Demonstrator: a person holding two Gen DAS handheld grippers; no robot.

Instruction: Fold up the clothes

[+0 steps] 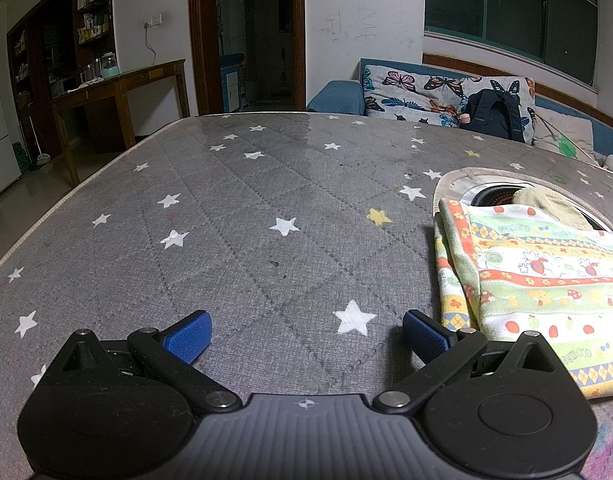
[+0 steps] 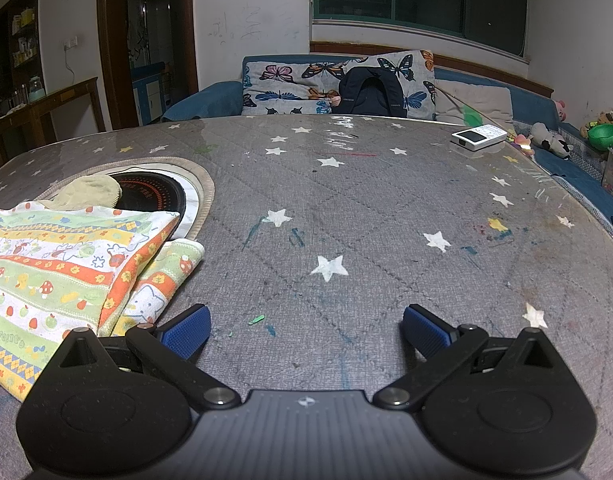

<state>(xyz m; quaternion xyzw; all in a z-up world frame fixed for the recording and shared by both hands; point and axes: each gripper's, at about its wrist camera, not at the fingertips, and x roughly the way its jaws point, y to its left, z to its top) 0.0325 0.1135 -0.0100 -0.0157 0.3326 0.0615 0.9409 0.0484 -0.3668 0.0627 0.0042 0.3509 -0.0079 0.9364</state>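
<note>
Both released — left gripper (image 1: 306,338), right gripper (image 2: 306,334) — flanking a folded, striped terry cloth (image 1: 542,280) on quilted star-print cover (image 1: 246,208).

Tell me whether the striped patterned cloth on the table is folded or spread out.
Folded. The striped cloth lies in stacked layers: an upper layer's edge overlaps a lower one near its corner. Both claws are open and clear of it.

no legible text, towel (image 1: 546,280) lettering blurred

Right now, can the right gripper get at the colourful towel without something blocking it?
Probably yes. The right gripper is open and empty, and the towel lies just to its left on the grey cover, with nothing between them.
</note>
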